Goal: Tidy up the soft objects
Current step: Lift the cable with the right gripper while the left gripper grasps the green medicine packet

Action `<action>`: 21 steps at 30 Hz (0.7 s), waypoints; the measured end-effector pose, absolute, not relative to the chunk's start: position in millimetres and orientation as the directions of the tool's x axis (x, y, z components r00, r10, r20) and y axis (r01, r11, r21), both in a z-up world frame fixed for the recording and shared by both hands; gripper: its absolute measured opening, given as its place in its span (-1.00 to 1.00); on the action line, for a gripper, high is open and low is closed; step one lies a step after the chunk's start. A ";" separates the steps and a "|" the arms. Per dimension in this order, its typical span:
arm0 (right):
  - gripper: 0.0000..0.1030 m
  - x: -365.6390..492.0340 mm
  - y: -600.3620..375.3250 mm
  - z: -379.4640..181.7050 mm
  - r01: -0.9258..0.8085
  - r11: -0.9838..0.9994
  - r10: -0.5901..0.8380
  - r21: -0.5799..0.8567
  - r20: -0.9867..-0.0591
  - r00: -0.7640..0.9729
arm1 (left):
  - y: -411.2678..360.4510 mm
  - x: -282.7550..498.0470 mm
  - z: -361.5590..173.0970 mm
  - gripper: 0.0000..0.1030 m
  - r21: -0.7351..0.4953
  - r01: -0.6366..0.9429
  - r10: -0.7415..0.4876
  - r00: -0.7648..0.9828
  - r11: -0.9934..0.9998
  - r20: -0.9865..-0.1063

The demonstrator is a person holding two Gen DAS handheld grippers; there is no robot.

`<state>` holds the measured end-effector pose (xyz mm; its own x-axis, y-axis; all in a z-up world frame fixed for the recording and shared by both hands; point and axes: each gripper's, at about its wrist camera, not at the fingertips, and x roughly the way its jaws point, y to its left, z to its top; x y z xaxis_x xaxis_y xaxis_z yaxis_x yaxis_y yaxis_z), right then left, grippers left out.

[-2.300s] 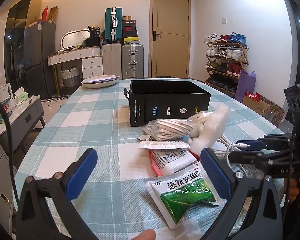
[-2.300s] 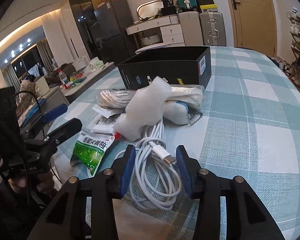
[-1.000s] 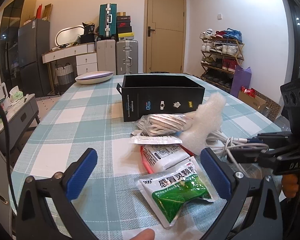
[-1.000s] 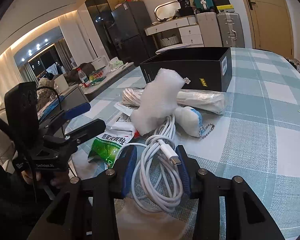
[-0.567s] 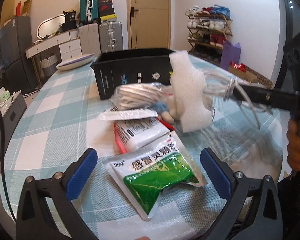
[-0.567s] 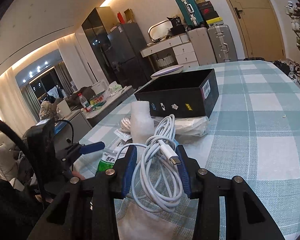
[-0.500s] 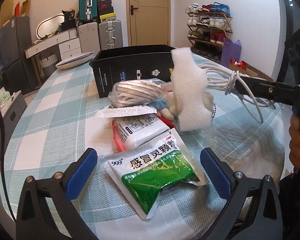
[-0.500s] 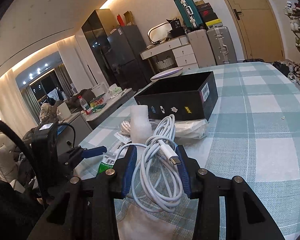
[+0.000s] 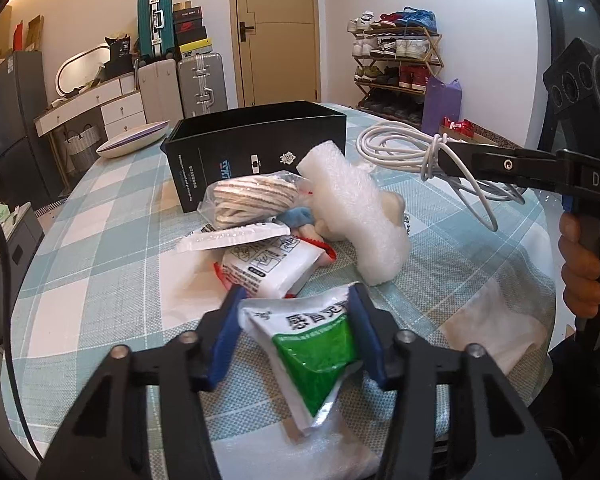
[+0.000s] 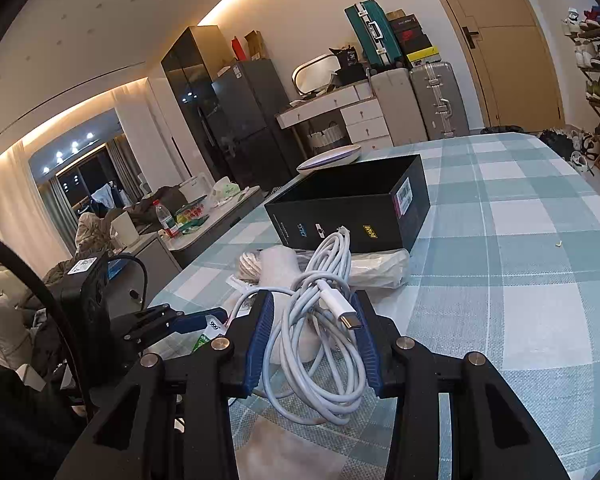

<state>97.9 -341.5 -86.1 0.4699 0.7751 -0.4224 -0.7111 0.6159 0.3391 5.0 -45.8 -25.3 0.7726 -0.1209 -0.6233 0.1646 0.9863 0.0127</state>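
Left wrist view: my left gripper [image 9: 294, 330] is closing its jaws around the green sachet [image 9: 314, 344] lying on the table [image 9: 100, 240], pads touching its edges. Right wrist view: my right gripper [image 10: 312, 338] pinches the white cable [image 10: 320, 320], held above the table before the black box [image 10: 352, 216].

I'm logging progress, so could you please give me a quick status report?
Left tongs closing on the green sachet. Right tongs shut on the white cable, lifted. Black box open; foam and packets before it.
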 end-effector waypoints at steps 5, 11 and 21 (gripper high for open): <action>-0.22 98.7 -341.7 -85.0 -0.712 0.615 0.775 0.338 -0.423 0.468 | -37.8 7.0 -22.6 0.08 -0.037 0.160 -0.147 0.760 0.986 -0.633; -0.22 100.3 -343.0 -85.3 -0.710 0.616 0.775 0.341 -0.423 0.469 | -42.4 5.9 -17.7 0.78 -0.101 0.217 -0.230 0.731 0.971 -0.642; -0.22 100.5 -343.0 -85.1 -0.713 0.614 0.775 0.339 -0.427 0.465 | -63.5 2.9 -28.8 0.81 0.016 0.228 -0.157 0.717 0.973 -0.679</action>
